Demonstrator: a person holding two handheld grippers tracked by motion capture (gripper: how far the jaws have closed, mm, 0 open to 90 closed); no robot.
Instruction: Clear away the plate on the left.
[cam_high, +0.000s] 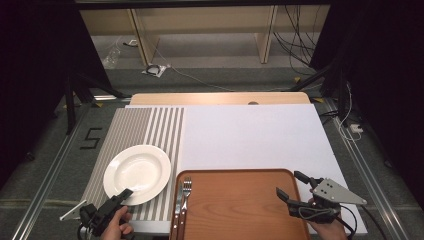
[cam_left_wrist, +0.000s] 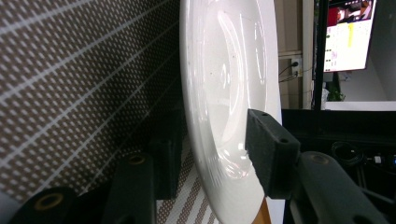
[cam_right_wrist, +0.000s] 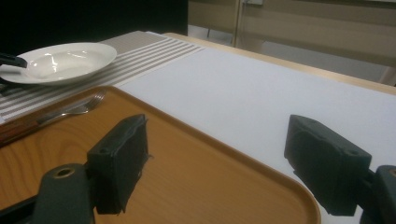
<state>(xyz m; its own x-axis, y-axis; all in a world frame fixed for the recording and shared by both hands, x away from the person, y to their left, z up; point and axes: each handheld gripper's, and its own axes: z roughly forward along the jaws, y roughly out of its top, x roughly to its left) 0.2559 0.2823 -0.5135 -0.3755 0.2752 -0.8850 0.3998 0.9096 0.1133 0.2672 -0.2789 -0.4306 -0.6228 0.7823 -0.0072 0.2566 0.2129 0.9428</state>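
Two tongs, left gripper (cam_high: 121, 197) jaws straddling white plate (cam_high: 137, 173) rim, right gripper (cam_high: 292, 186) open above tray (cam_high: 240, 205) corner.

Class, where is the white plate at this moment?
In the high view the white plate lies on the striped mat at the table's left, just left of the wooden tray, its near rim between the left gripper's jaws.
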